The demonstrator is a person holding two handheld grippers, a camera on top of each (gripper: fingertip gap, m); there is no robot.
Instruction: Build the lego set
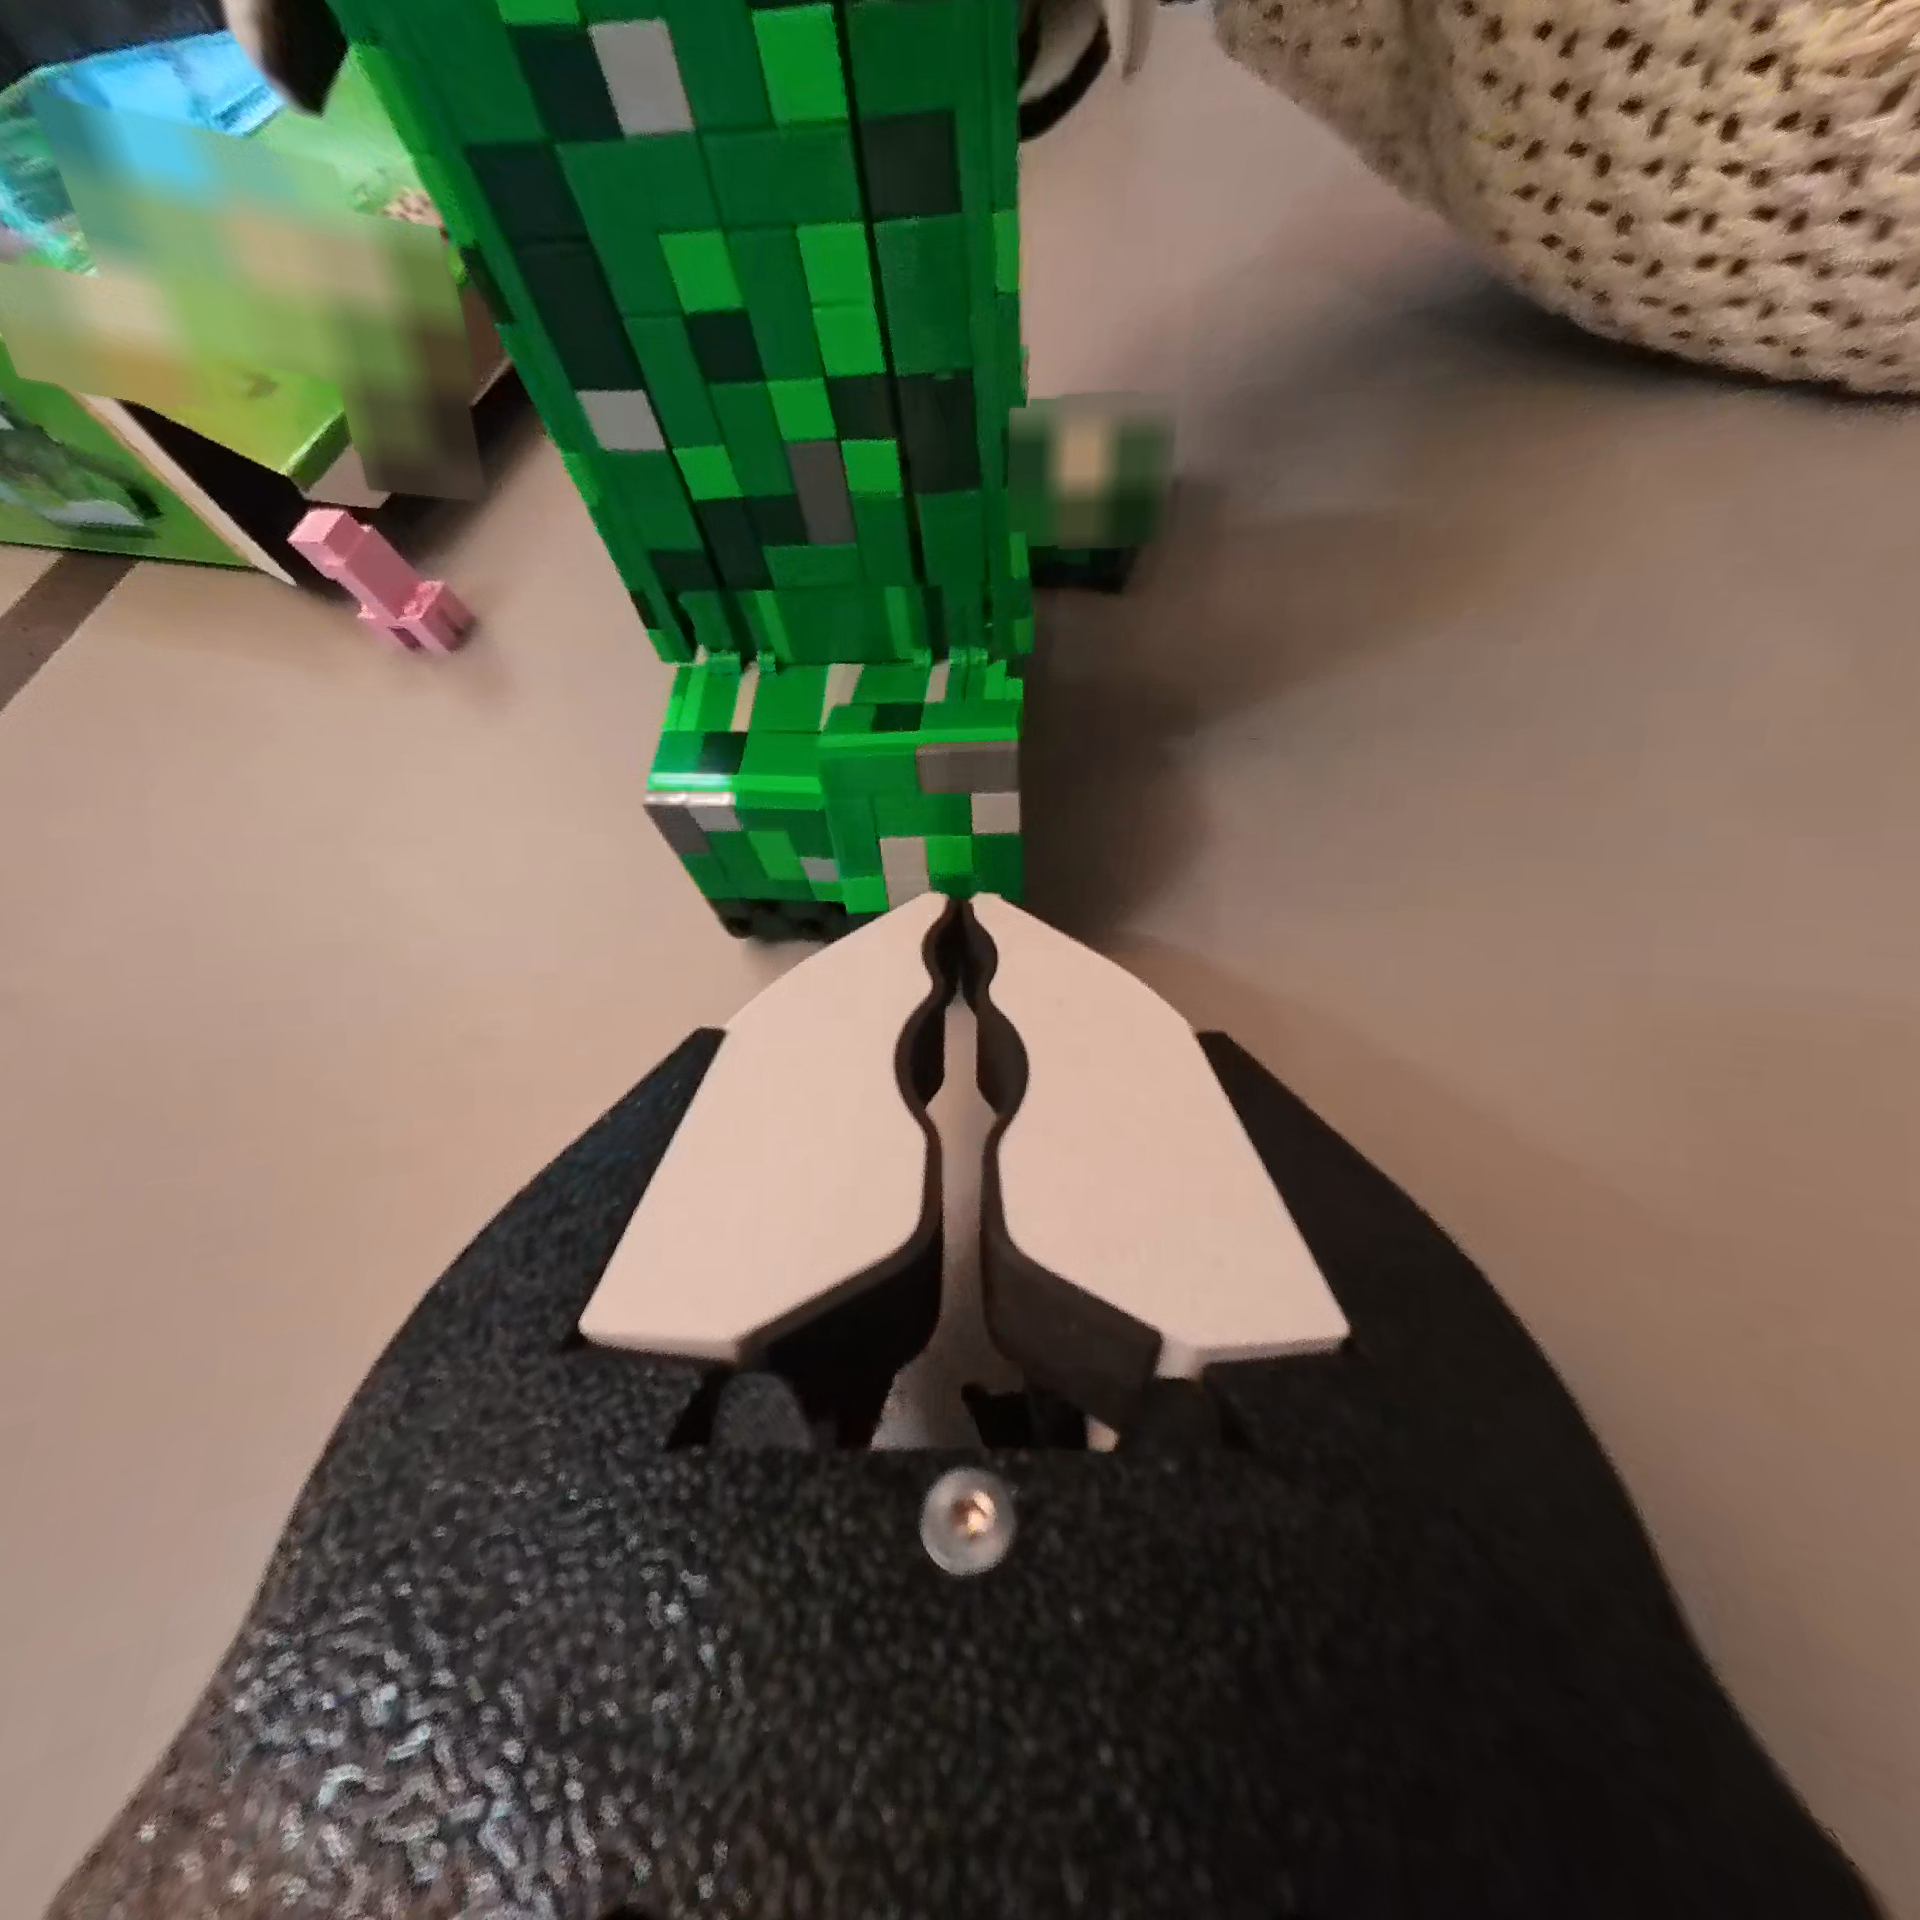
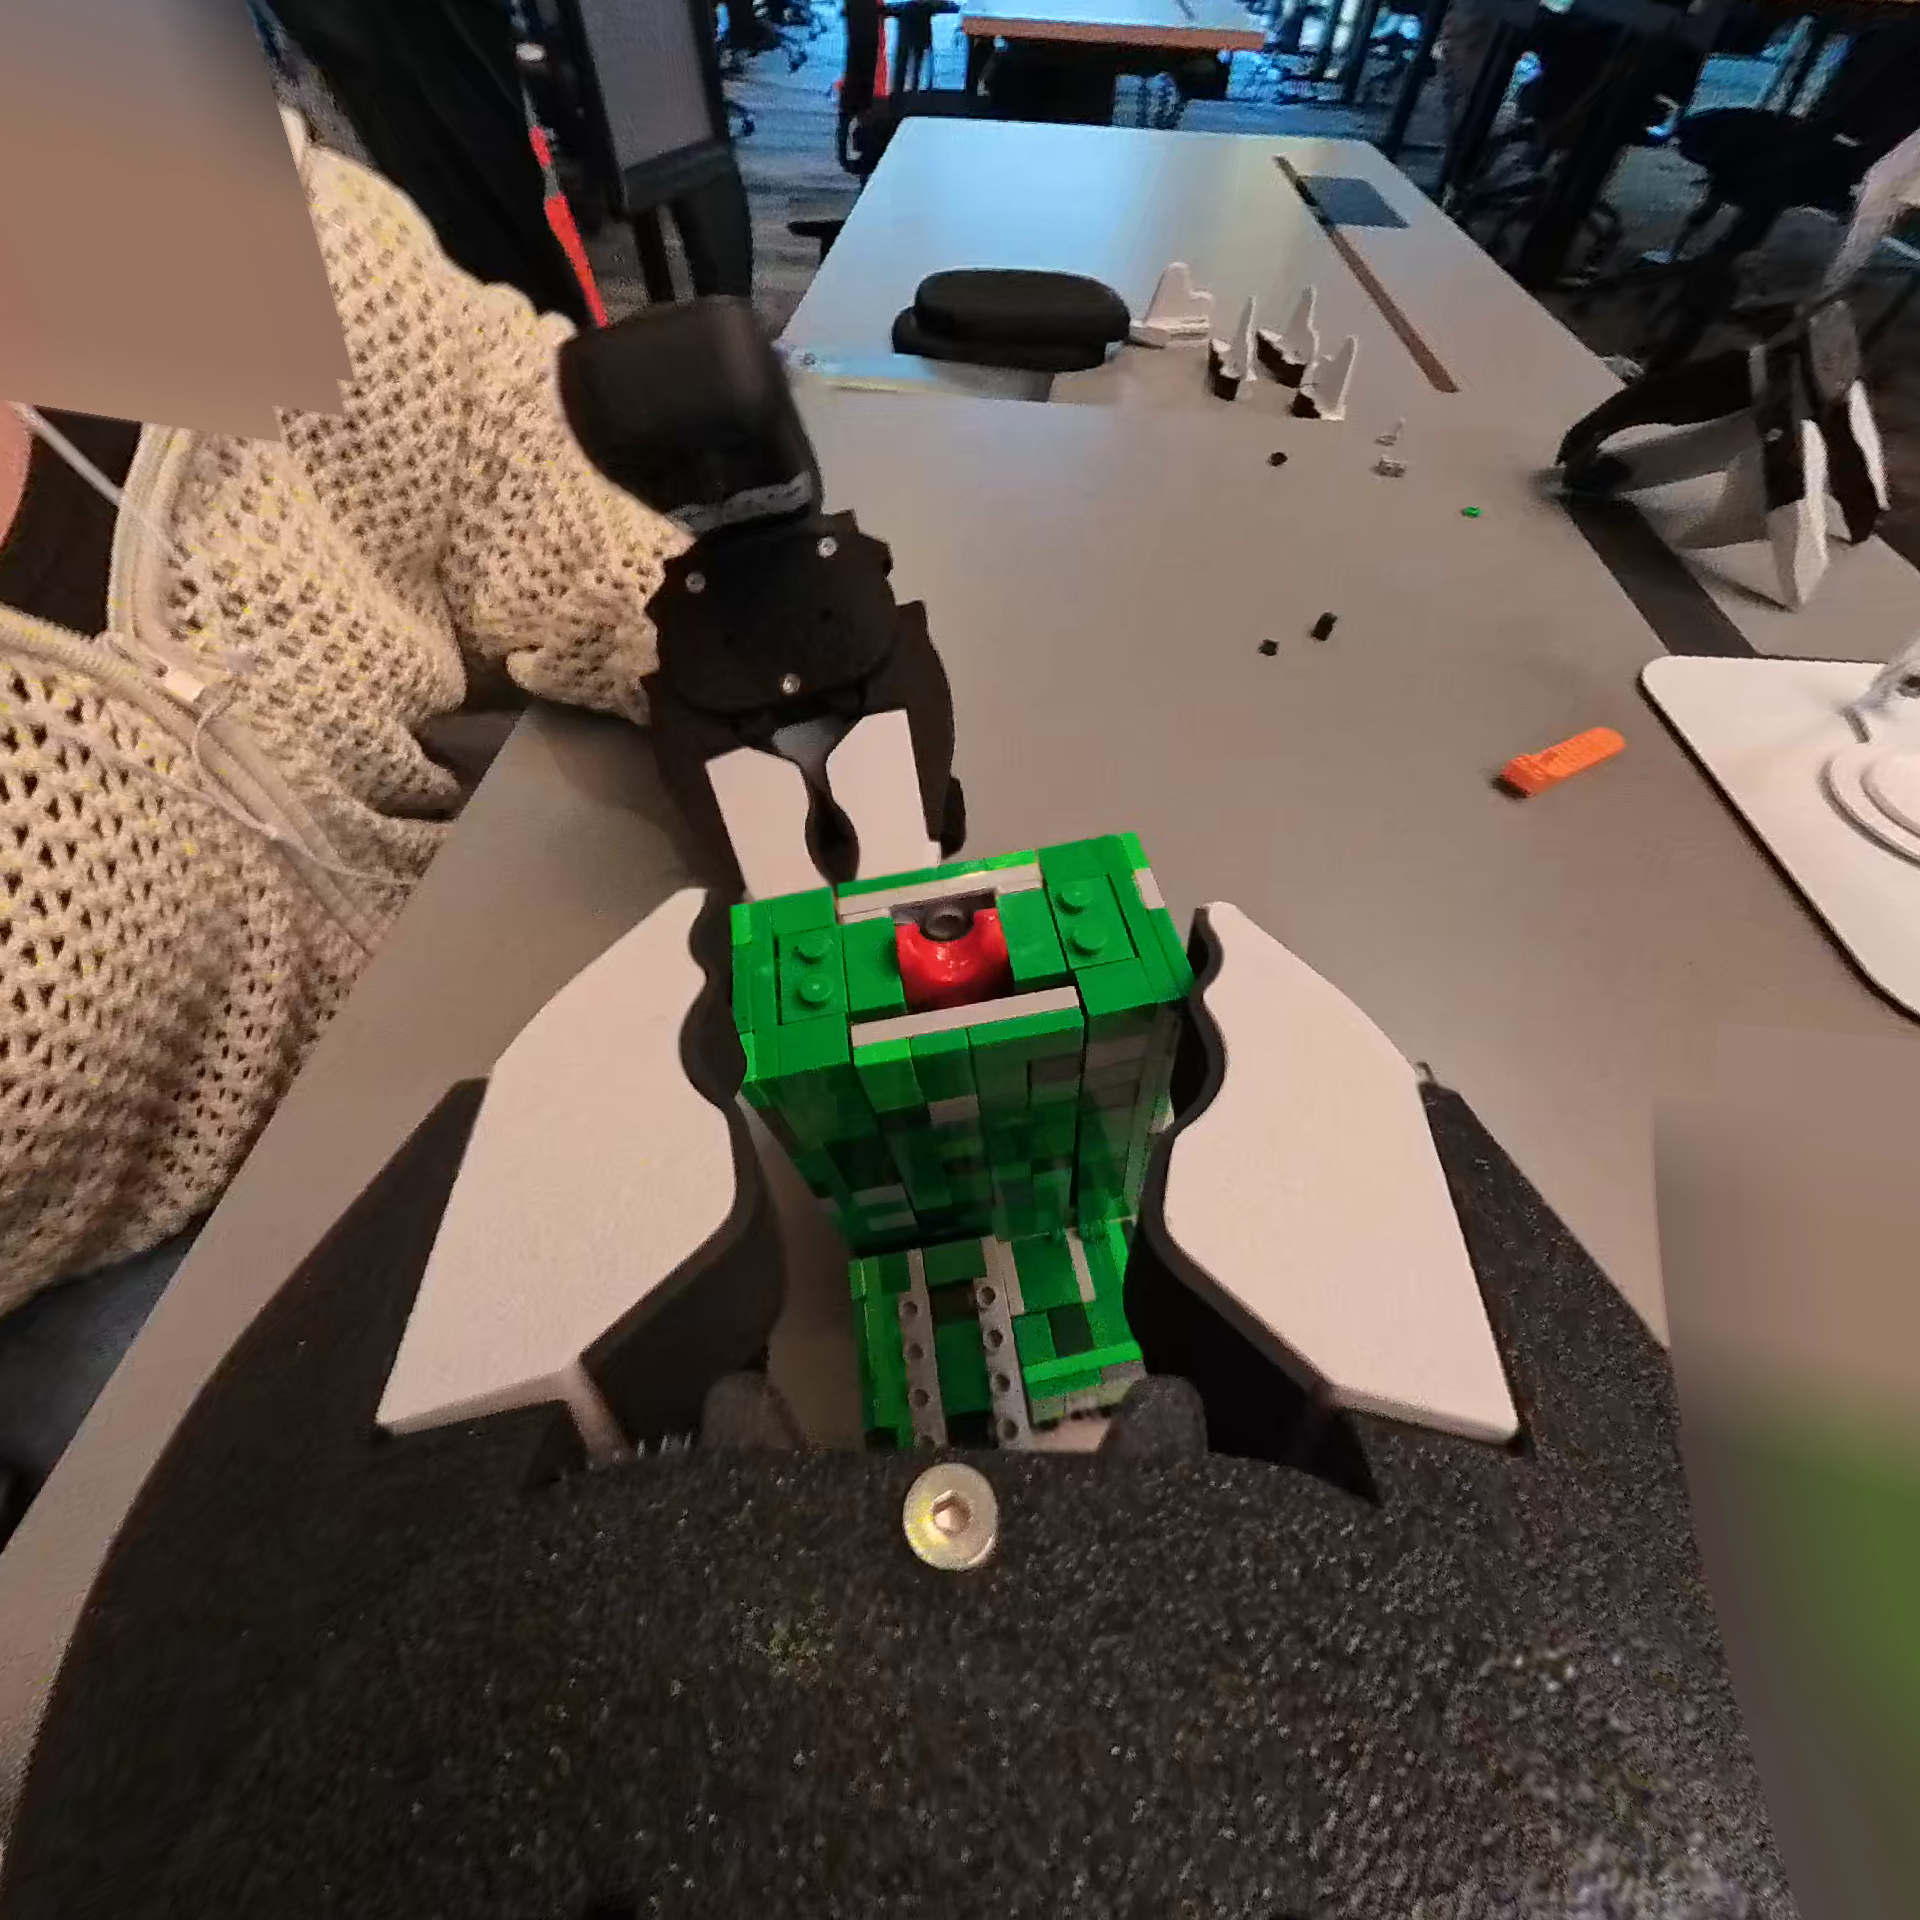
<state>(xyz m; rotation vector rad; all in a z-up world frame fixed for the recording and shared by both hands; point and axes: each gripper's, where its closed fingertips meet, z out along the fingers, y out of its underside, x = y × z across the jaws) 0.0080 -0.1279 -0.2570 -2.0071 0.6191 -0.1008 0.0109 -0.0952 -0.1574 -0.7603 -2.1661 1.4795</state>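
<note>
The green lego figure (image 2: 961,1081) stands upright on the grey table (image 2: 1299,644), clamped at its top between the right gripper (image 2: 951,997), one finger on either side. The left gripper (image 1: 958,912) has its tips pressed together, empty, against the figure's foot (image 1: 842,810). In the left wrist view a pink piece (image 1: 384,587) lies at 10 o'clock. In the right wrist view an orange tool (image 2: 1558,758) lies at 2 o'clock.

Lego figure (image 2: 966,1091) between right gripper's (image 2: 951,1029) fingers, on table (image 2: 1247,727).
</note>
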